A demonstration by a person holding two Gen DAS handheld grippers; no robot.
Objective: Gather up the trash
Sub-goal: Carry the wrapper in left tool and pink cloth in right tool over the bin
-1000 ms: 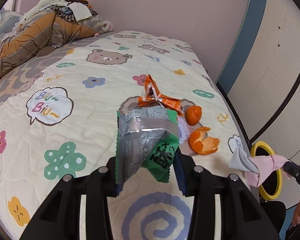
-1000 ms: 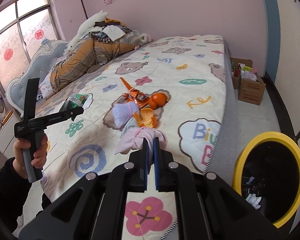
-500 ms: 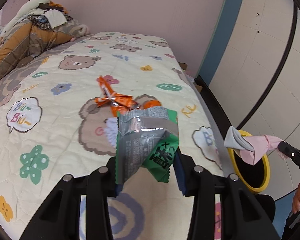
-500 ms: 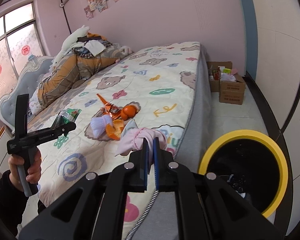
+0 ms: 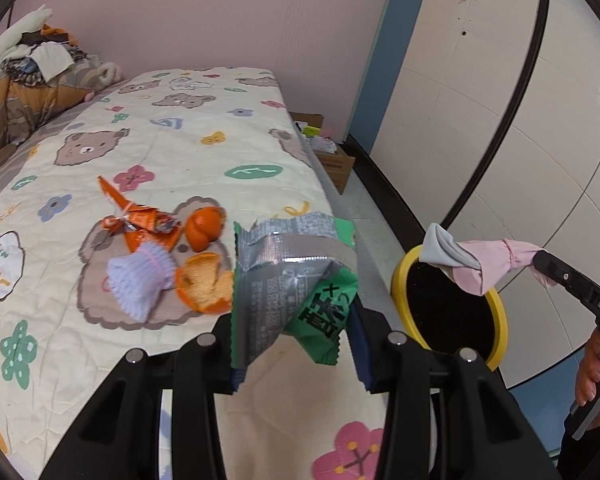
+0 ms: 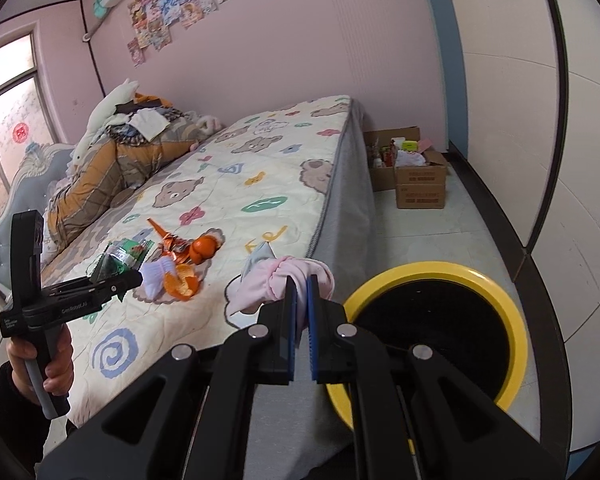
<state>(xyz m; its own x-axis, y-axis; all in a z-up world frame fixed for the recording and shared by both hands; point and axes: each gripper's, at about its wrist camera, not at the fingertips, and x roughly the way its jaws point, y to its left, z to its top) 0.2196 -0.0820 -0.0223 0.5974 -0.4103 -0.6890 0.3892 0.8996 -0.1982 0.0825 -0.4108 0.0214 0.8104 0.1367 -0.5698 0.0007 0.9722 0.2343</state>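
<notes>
My left gripper (image 5: 296, 344) is shut on a crumpled green and silver snack wrapper (image 5: 284, 280), held above the bed's near corner; the right wrist view shows the same wrapper (image 6: 118, 256) in that gripper (image 6: 134, 280). My right gripper (image 6: 300, 308) is shut on a knotted pink and grey cloth bundle (image 6: 280, 280), hanging beside the mattress edge just left of the yellow-rimmed black bin (image 6: 436, 320). In the left wrist view that bundle (image 5: 476, 260) hangs over the bin (image 5: 448, 308). An orange wrapper (image 5: 140, 216), orange peels (image 5: 202, 280) and a white paper cup liner (image 5: 140, 280) lie on the bedspread.
The bed (image 6: 260, 184) carries a heap of bedding and clothes (image 6: 124, 152) at its far end. Cardboard boxes (image 6: 416, 176) full of small items stand on the floor by the pink wall. A white panelled wall (image 6: 540, 140) runs behind the bin. A hand (image 6: 40, 364) grips the left tool.
Both grippers have swung right, away from the bed's middle toward the bin, each keeping its load. The bin now fills more of both views, and the pink bundle has come over it.
</notes>
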